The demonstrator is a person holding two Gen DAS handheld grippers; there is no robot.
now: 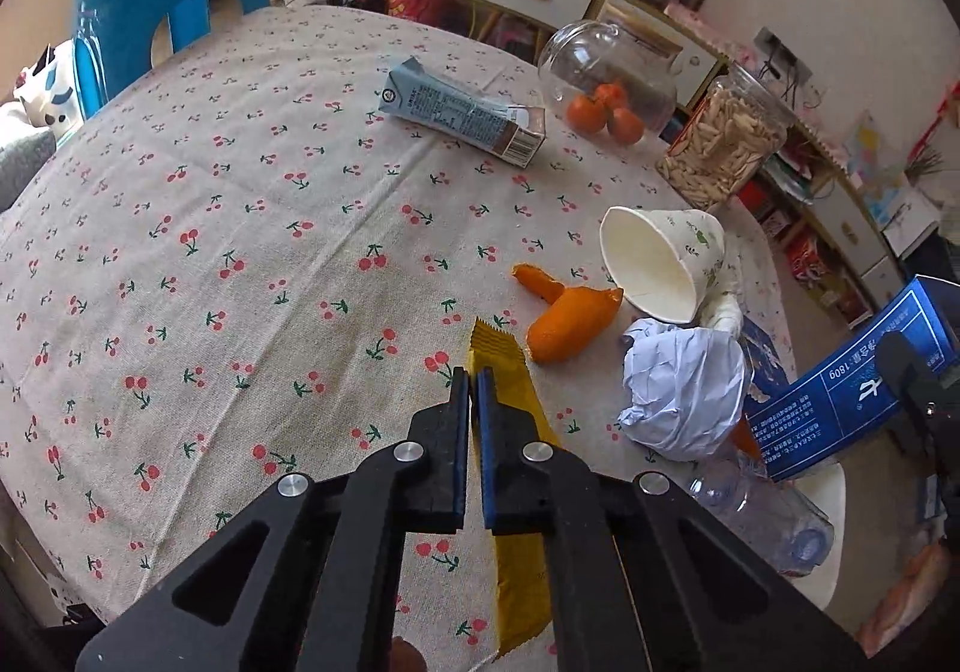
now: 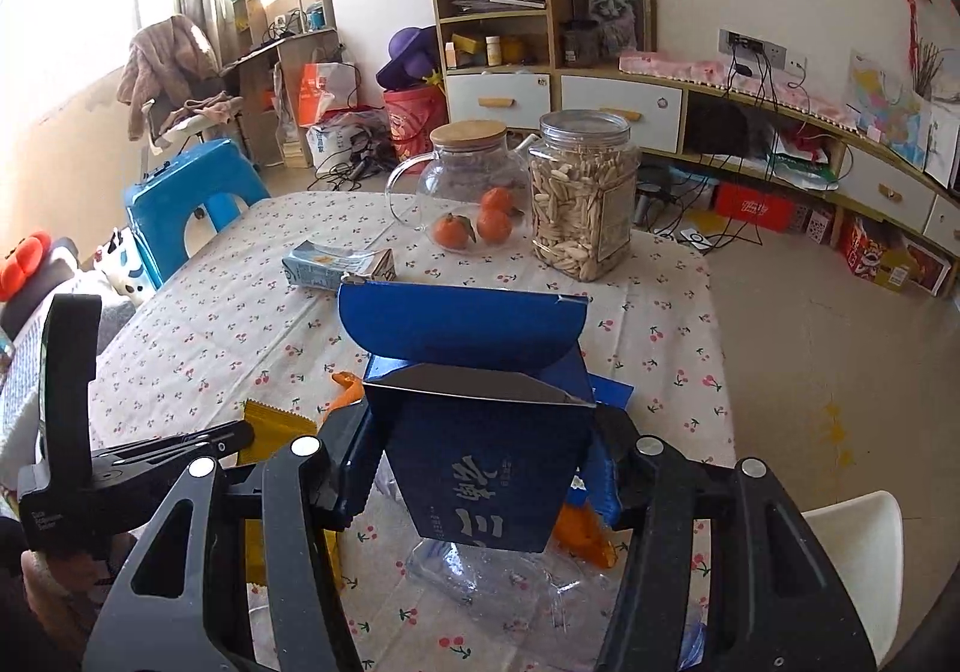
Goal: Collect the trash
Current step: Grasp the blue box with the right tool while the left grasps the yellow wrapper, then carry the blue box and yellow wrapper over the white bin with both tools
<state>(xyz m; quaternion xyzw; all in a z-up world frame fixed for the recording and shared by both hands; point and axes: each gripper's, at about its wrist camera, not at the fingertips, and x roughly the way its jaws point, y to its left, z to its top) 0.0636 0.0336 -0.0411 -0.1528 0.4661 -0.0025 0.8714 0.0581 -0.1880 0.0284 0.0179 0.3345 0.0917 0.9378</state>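
Observation:
My left gripper point(image 1: 474, 381) is shut on a yellow snack wrapper point(image 1: 498, 354), which lies partly on the cherry-print tablecloth point(image 1: 240, 252). The right wrist view shows that gripper point(image 2: 246, 432) and wrapper point(image 2: 276, 420) at lower left. My right gripper point(image 2: 480, 432) is shut on an open dark blue carton box point(image 2: 480, 468), held just above a crushed clear plastic bottle point(image 2: 498, 570). To the right of the wrapper lie orange peel point(image 1: 570, 321), a tipped paper cup point(image 1: 660, 264) and crumpled white paper point(image 1: 684, 390). A flattened milk carton point(image 1: 462, 111) lies farther back.
A glass teapot holding tangerines point(image 2: 468, 192) and a jar of seeds point(image 2: 582, 204) stand at the table's far edge. A blue stool point(image 2: 192, 198) is beyond the table on the left, and a white chair point(image 2: 858, 552) sits at the near right.

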